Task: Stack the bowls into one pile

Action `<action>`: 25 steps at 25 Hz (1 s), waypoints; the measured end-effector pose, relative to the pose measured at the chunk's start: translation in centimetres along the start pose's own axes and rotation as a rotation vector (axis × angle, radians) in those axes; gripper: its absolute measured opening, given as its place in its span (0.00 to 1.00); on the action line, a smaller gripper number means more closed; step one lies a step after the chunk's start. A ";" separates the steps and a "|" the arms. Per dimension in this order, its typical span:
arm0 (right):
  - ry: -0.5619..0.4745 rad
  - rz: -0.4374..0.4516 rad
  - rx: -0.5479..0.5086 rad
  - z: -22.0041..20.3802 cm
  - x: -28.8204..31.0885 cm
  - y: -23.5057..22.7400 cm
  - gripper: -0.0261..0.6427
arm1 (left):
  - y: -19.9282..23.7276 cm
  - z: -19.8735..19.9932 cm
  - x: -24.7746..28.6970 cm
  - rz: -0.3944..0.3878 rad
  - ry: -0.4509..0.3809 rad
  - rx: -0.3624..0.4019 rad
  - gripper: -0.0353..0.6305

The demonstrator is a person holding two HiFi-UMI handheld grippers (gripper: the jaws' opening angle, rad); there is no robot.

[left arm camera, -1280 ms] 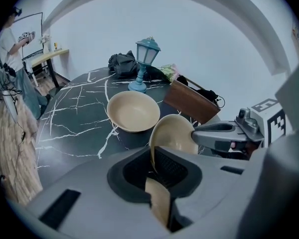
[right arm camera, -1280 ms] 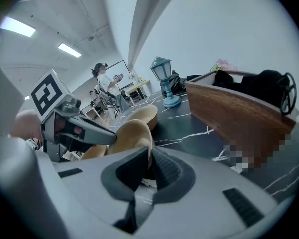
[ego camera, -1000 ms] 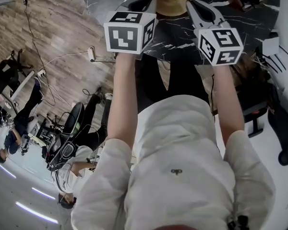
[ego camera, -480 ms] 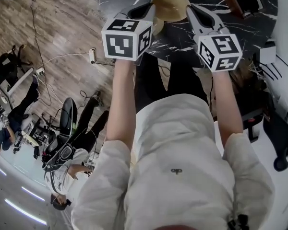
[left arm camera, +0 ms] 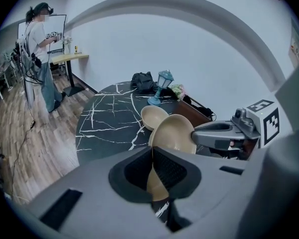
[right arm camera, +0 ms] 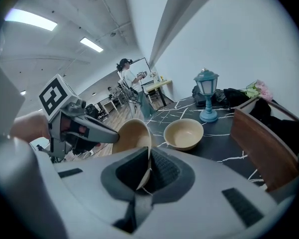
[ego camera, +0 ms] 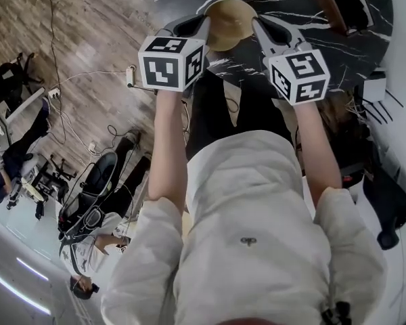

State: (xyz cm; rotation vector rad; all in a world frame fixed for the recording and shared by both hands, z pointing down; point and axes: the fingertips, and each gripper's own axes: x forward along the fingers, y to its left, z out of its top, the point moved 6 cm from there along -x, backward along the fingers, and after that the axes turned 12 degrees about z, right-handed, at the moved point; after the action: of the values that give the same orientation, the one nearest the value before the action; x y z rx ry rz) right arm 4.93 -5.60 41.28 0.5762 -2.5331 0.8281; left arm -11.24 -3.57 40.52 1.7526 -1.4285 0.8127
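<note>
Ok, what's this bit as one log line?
left gripper: jaws just closed further, on rim of tilted bowl | right gripper: shut on opposite rim | second bowl: on table

Left hand-held gripper (ego camera: 201, 24), jaws just closing, and right hand-held gripper (ego camera: 258, 26) pinch one bowl (ego camera: 230, 19).

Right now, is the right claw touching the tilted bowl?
Touching. The right gripper view shows the right claw pinching the rim of the tilted bowl, pads pressed on both sides.
</note>
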 end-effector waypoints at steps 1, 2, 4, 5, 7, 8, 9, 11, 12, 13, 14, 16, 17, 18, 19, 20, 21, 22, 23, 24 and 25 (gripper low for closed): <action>0.013 0.011 -0.006 -0.1 0.2 0.3 0.06 | 0.3 -0.3 -0.2 0.005 0.003 -0.003 0.07; 0.025 0.022 -0.011 -0.2 0.4 0.6 0.06 | 0.5 -0.6 -0.3 0.008 0.006 -0.007 0.07; 0.045 0.041 -0.019 -0.4 0.7 1.1 0.06 | 0.9 -1.2 -0.6 0.012 0.011 -0.015 0.07; 0.054 0.048 -0.020 -0.5 0.9 1.2 0.06 | 1.0 -1.5 -0.6 0.014 0.014 -0.018 0.07; 0.070 0.057 -0.020 -0.8 1.2 1.6 0.06 | 1.2 -2.0 -0.8 0.017 0.021 -0.022 0.07; 0.078 0.061 -0.020 -1.0 1.3 1.8 0.06 | 1.4 -2.3 -0.8 0.019 0.025 -0.026 0.07; 0.085 0.065 -0.020 -1.1 1.5 1.9 0.06 | 1.5 -2.5 -0.9 0.022 0.029 -0.031 0.07; 0.101 0.073 -0.020 -1.3 1.8 2.2 0.06 | 1.7 -3.0 -1.0 0.029 0.035 -0.042 0.07; 0.108 0.076 -0.021 -1.4 1.9 2.3 0.06 | 1.8 -3.2 -1.0 0.032 0.037 -0.046 0.07; 0.115 0.078 -0.021 -1.6 1.9 2.3 0.06 | 1.8 -3.5 -1.0 0.034 0.040 -0.049 0.07; 0.121 0.080 -0.021 -1.7 2.0 2.4 0.06 | 1.8 -3.7 -0.9 0.036 0.043 -0.049 0.07; 0.133 0.086 -0.022 -2.1 2.2 2.4 0.06 | 1.8 -4.2 -0.8 0.042 0.052 -0.043 0.07; 0.139 0.089 -0.021 -2.3 2.3 2.4 0.06 | 1.8 -4.4 -0.7 0.045 0.057 -0.039 0.07; 0.145 0.090 -0.019 -2.5 2.3 2.4 0.06 | 1.7 -4.7 -0.6 0.047 0.062 -0.038 0.07; 0.151 0.091 -0.018 -2.7 2.4 2.4 0.06 | 1.7 -4.9 -0.5 0.048 0.067 -0.038 0.07; 0.156 0.092 -0.017 -2.9 2.5 2.4 0.06 | 1.7 -5.1 -0.4 0.048 0.071 -0.039 0.07; 0.161 0.093 -0.016 -3.0 2.6 2.4 0.06 | 1.7 -5.3 -0.4 0.050 0.075 -0.040 0.07; 0.165 0.094 -0.016 -3.2 2.7 2.4 0.06 | 1.8 -5.5 -0.3 0.052 0.078 -0.041 0.07; 0.169 0.097 -0.015 -3.3 2.8 2.3 0.06 | 1.8 -5.7 -0.2 0.054 0.081 -0.043 0.07; 0.171 0.099 -0.014 -3.4 2.9 2.3 0.06 | 1.8 -5.8 -0.1 0.057 0.085 -0.043 0.07; 0.172 0.101 -0.012 -3.6 3.0 2.3 0.06 | 1.8 -6.0 0.1 0.061 0.090 -0.041 0.07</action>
State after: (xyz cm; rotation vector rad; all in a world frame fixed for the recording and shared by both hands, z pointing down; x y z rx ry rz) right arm 2.17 -2.46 44.40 0.3583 -2.4238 0.8582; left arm -13.19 1.23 44.09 1.6288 -1.4344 0.8773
